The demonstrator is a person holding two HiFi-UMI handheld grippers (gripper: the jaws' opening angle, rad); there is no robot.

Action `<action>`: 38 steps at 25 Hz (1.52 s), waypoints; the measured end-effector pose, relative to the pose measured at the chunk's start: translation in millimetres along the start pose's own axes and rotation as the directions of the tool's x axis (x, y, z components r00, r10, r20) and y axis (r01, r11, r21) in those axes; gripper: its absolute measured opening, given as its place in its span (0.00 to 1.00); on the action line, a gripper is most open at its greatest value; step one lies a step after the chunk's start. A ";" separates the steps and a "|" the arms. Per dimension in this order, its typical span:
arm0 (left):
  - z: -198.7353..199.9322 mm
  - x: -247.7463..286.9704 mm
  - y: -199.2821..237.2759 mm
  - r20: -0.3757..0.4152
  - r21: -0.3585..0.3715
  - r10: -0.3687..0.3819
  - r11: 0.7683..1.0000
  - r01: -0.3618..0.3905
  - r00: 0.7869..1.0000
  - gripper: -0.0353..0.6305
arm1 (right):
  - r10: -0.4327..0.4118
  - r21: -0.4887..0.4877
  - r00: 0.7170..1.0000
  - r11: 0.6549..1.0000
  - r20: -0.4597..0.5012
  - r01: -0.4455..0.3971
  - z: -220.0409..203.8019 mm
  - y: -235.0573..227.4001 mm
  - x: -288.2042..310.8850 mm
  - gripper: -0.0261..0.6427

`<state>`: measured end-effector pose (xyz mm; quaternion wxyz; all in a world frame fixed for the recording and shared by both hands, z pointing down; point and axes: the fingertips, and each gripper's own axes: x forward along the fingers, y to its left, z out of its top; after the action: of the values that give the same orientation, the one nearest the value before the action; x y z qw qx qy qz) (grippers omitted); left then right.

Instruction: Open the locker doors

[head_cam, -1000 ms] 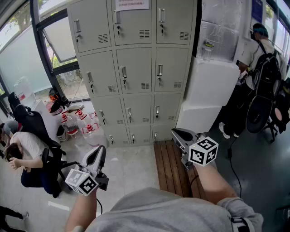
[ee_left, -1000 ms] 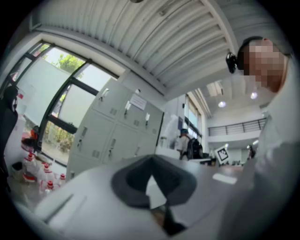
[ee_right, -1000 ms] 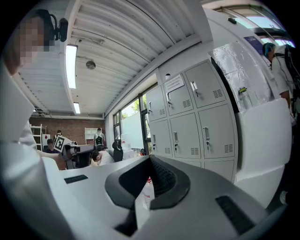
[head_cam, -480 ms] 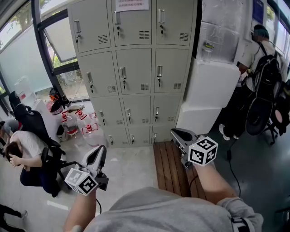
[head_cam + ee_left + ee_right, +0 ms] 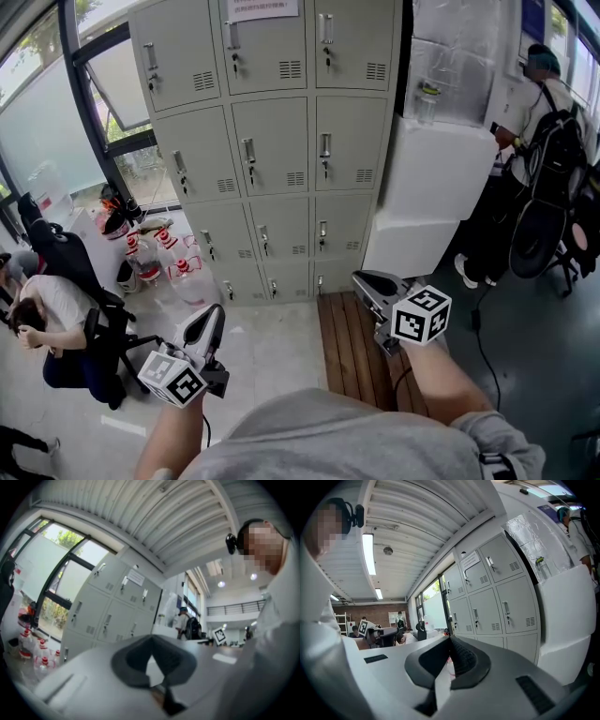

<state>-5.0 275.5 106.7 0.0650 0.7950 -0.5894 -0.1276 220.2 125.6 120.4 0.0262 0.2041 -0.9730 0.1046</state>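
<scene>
Beyond both grippers, a bank of pale grey lockers (image 5: 272,141) is seen against the far wall, with a window (image 5: 56,112) to its left and white foam blocks (image 5: 431,178) stacked hard against its right side. All the locker doors in view are judged to be closed, so the task is taken to be at its approach stage.

The left gripper (image 5: 214,314) and the right gripper (image 5: 362,279) are held low and well apart from the lockers. Each is clenched with its pads met, and nothing is gripped in either one.

For the step to be done well, these points should be heeded:

- A door should be chosen first. The second-row middle door, with its upright handle (image 5: 248,150), is the one most squarely faced.
- The jaws of the reaching gripper need to be parted before the handle is met, not at it.
- The handle should be taken across its upright bar, with the gripper kept about level so that the pads sit flat.
- Each handle is set at the door's left edge, so the hinges are judged to be on the right. The pull should be curved toward that side, not drawn straight back.
- The slatted wooden bench (image 5: 352,342) on the floor before the right-hand column should be stepped around as the lockers are neared.
</scene>
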 end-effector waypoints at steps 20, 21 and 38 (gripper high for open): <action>38.2 127.1 262.0 -0.008 -0.036 -0.190 0.981 0.190 0.982 0.06 | -0.088 -0.017 0.993 0.996 0.075 0.090 34.1 -54.2 250.1 0.04; 44.5 137.0 278.5 -0.020 -0.032 -0.206 0.978 0.205 0.978 0.06 | -0.101 -0.012 0.992 0.995 0.081 0.102 39.2 -57.9 265.7 0.04; 79.9 276.4 360.2 0.031 -0.022 -0.119 0.993 0.119 0.992 0.06 | -0.019 -0.064 0.999 0.998 0.051 0.022 105.8 -172.0 384.9 0.04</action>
<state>-283.7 -91.2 86.6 0.0578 0.8259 -0.5403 -0.1502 -63.7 -201.8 86.2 0.0093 0.2155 -0.9741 0.0679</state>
